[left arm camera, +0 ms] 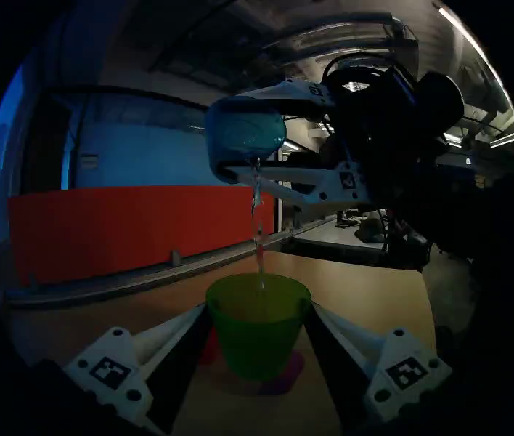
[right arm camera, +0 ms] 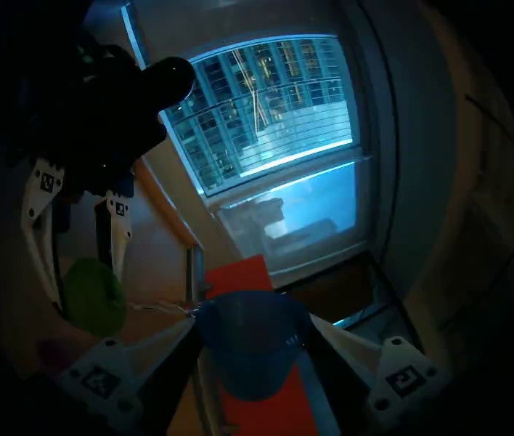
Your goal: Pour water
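A green cup (left arm camera: 258,327) stands upright on the wooden table (left arm camera: 373,291), and my left gripper (left arm camera: 257,336) is shut on its sides. Above it my right gripper (left arm camera: 275,134) holds a blue cup (left arm camera: 245,138) tipped on its side. A thin stream of water (left arm camera: 258,225) falls from the blue cup's rim into the green cup. In the right gripper view the blue cup (right arm camera: 253,349) sits between my right gripper's (right arm camera: 253,345) two fingers, rim pointing left, with the green cup (right arm camera: 94,296) beside it and my left gripper (right arm camera: 86,247) around it.
A pink round thing (left arm camera: 286,374) lies under the green cup. A red panel (left arm camera: 126,225) and a metal rail (left arm camera: 184,269) run along the table's far edge. A large window (right arm camera: 279,123) is beyond. The room is dim.
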`<state>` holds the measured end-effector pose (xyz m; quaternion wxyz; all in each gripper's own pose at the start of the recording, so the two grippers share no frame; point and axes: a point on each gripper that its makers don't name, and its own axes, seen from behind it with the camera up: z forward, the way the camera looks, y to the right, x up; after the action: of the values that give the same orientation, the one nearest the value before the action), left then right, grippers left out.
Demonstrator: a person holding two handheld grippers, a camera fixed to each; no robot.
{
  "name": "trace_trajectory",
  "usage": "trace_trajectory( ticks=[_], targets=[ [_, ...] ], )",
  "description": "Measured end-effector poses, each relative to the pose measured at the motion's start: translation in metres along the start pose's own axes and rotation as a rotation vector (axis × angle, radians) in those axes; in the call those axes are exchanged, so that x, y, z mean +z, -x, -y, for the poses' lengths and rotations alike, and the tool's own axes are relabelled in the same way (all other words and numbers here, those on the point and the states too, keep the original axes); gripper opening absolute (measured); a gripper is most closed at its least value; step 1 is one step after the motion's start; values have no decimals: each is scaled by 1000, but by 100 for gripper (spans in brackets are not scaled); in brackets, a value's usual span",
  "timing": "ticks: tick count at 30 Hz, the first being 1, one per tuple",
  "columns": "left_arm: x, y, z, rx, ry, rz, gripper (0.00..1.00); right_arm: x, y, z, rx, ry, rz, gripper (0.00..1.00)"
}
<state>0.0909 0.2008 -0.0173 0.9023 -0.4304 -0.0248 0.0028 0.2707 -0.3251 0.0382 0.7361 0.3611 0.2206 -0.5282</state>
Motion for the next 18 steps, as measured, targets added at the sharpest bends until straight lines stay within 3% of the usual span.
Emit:
trace_trajectory(
  ticks=[18],
  targets=[
    [2, -3, -4, 4, 4, -1, 86, 2, -3, -13, -88, 22, 3, 91]
  ],
)
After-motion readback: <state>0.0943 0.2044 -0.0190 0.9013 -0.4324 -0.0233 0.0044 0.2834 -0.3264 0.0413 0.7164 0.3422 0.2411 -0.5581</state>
